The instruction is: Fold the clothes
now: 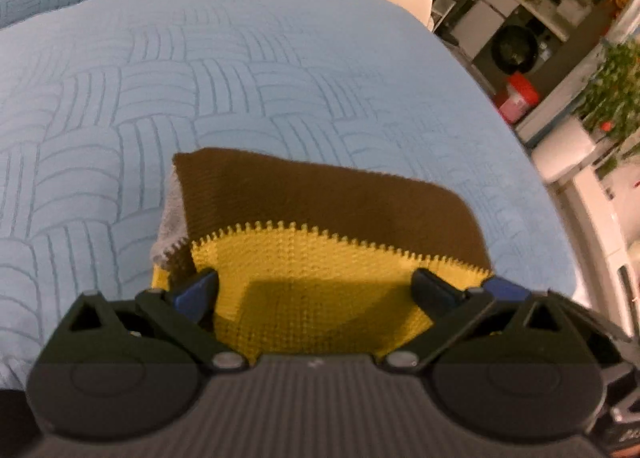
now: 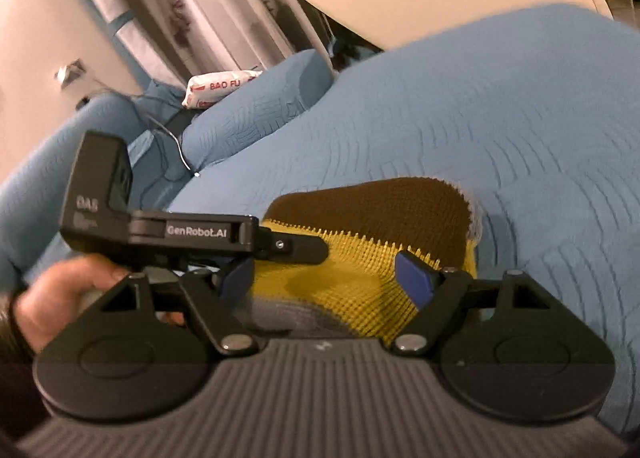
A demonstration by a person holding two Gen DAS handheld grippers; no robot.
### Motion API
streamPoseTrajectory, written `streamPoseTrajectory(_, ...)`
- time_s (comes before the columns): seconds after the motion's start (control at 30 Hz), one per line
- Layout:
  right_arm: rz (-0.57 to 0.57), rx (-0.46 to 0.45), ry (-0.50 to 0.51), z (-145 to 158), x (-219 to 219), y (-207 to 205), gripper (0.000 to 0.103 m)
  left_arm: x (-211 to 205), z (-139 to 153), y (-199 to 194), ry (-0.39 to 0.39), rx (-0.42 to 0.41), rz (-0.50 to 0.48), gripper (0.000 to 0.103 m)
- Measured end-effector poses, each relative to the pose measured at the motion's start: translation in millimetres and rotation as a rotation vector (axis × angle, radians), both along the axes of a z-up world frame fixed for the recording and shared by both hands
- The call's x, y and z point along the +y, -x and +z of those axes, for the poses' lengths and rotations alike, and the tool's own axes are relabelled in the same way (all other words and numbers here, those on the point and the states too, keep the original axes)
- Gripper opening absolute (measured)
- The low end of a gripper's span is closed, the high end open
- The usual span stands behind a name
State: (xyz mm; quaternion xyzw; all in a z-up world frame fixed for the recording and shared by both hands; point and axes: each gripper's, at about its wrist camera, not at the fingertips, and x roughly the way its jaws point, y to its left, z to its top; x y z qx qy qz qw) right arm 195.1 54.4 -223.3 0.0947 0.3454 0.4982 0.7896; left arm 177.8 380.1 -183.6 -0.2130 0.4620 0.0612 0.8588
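Knitwear [image 1: 320, 218], a folded brown and yellow piece with a grey edge, lies flat on the blue quilted bed [image 1: 240, 78]. The left gripper [image 1: 316, 290] hovers just above its yellow part, jaws wide apart and clamping nothing. The right gripper [image 2: 324, 278] hangs close by, jaws apart, seemingly off the cloth though blur hides it. A hand [image 2: 60, 298] holds the left gripper's handle

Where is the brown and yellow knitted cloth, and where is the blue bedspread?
knitted cloth [image 1: 320, 194]: left wrist view, brown band.
bedspread [image 1: 160, 78]: left wrist view, bare quilted top.
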Motion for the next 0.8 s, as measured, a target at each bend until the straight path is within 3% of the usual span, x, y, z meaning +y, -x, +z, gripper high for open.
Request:
streamPoseTrajectory(0.07,-0.004,0.03,0.086,-13.3,2.9,-4.9,0.08,-1.5,0.5,6.4,0.002,0.004,-0.025,0.103)
streamPoseTrajectory(0.23,-0.049,0.053,0.018,-1.7,-17.6,-16.4,0.08,6.2,-14.2,15.8,0.101,-0.044,0.006,0.103)
streamPoseTrajectory(0.47,-0.228,0.084,-0.095,-1.4,-60.8,-56.3,0.083,-0.2,-19.7,25.6,0.077,-0.106,-0.02,0.103)
streamPoseTrajectory(0.73,-0.158,0.108,-0.043,-34.4,-47.8,-85.9,0.083,-1.8,-26.7,24.9,0.079,-0.135,-0.022,0.103)
streamPoseTrajectory(0.8,-0.14,0.123,-0.073,-37.1,-45.4,-90.3,0.091,-2.4,-28.2,25.4,0.078,-0.14,-0.023,0.103)
